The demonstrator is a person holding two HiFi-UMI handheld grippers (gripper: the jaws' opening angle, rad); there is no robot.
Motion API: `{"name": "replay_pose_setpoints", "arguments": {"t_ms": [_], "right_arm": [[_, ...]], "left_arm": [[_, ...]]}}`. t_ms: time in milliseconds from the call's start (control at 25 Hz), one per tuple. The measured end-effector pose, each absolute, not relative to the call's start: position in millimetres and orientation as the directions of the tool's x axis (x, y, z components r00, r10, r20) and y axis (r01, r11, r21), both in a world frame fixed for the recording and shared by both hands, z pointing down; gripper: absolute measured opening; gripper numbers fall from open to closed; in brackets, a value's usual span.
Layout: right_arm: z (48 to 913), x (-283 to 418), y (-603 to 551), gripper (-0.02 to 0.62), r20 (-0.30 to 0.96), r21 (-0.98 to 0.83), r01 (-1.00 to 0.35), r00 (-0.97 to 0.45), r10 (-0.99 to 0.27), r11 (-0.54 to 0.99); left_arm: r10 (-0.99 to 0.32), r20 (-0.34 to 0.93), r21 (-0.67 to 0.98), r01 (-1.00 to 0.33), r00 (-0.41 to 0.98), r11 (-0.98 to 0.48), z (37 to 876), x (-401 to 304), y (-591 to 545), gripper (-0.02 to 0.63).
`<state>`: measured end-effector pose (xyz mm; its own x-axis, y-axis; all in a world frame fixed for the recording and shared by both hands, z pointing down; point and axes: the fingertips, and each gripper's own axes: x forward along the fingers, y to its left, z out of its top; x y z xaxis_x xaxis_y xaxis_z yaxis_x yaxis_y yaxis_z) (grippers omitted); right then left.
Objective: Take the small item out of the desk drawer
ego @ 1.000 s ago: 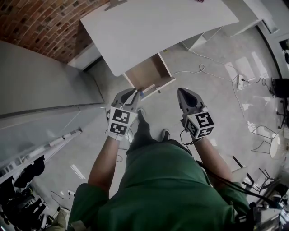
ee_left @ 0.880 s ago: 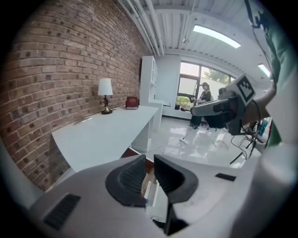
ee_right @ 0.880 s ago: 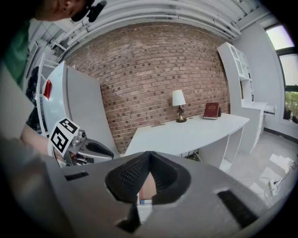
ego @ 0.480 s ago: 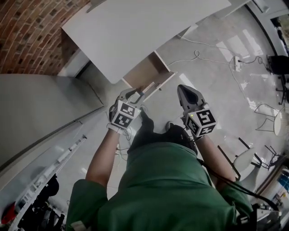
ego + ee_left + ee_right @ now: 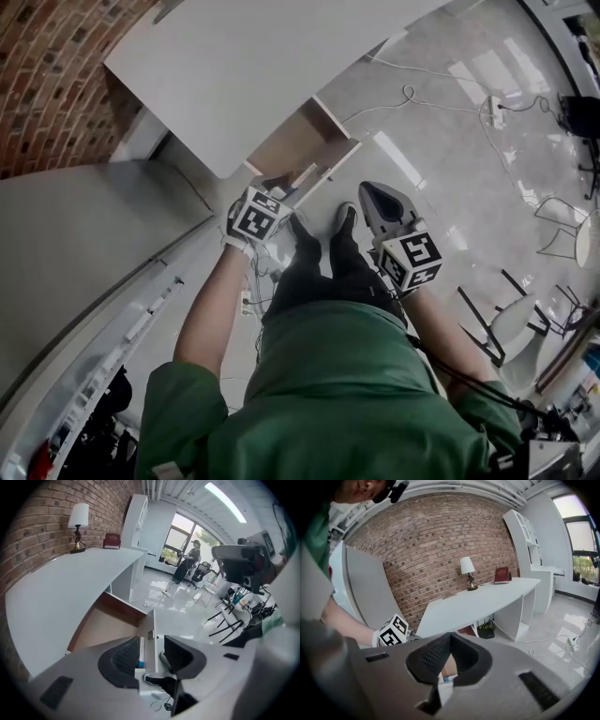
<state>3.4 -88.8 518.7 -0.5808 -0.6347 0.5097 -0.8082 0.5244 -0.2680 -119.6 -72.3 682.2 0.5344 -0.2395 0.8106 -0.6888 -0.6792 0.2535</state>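
Note:
The white desk [image 5: 234,66] has its wooden drawer [image 5: 295,145] pulled out. A small white item with a blue end [image 5: 141,652] lies inside the drawer against its front panel [image 5: 150,630]. My left gripper [image 5: 152,638] points down over that panel; its jaws have just been opening and now stand open, one pad on each side of the panel, with the item beside the left pad. In the head view the left gripper [image 5: 279,183] hangs at the drawer's near edge. My right gripper [image 5: 366,190] hovers to the right over the floor, shut and empty [image 5: 450,637].
A lamp [image 5: 77,524] and a red book [image 5: 112,541] stand at the far end of the desk by the brick wall. Cables [image 5: 412,94] trail on the glossy floor. Chairs [image 5: 525,319] stand at the right. A grey partition [image 5: 75,244] runs along the left.
My left gripper has dropped toward the drawer's front edge, tilted downward, and its jaws have gone from shut to open. The right gripper has sunk a little.

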Motion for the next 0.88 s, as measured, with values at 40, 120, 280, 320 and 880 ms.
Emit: {"name": "replay_pose_setpoints", "arguments": {"t_ms": [40,120,280,320,880], "right_arm": [[525,6,-87,0.003,0.513,-0.279,-0.805,-0.586,-0.628,0.523],[536,12,-84,0.003,0.522,-0.298,-0.801,-0.592,-0.615,0.518],[561,29,-78,0.003,0.543,-0.347,-0.806,-0.589,-0.599,0.479],[568,33,-75,0.003,0.547,-0.359,-0.806,-0.590,-0.595,0.470],[636,79,-70,0.003,0.621,-0.389,-0.839,-0.543,-0.565,0.379]], "left_arm": [[-0.226,0.822,0.246,-0.683,0.523,-0.687,690,-118,-73,0.159],[-0.201,0.843,0.234,-0.676,0.499,-0.698,705,-116,-74,0.163],[-0.129,0.881,0.233,-0.654,0.456,-0.720,739,-111,-75,0.166],[-0.112,0.887,0.238,-0.652,0.448,-0.719,749,-110,-75,0.166],[0.089,0.919,0.323,-0.602,0.384,-0.731,852,-100,-73,0.166]]}}
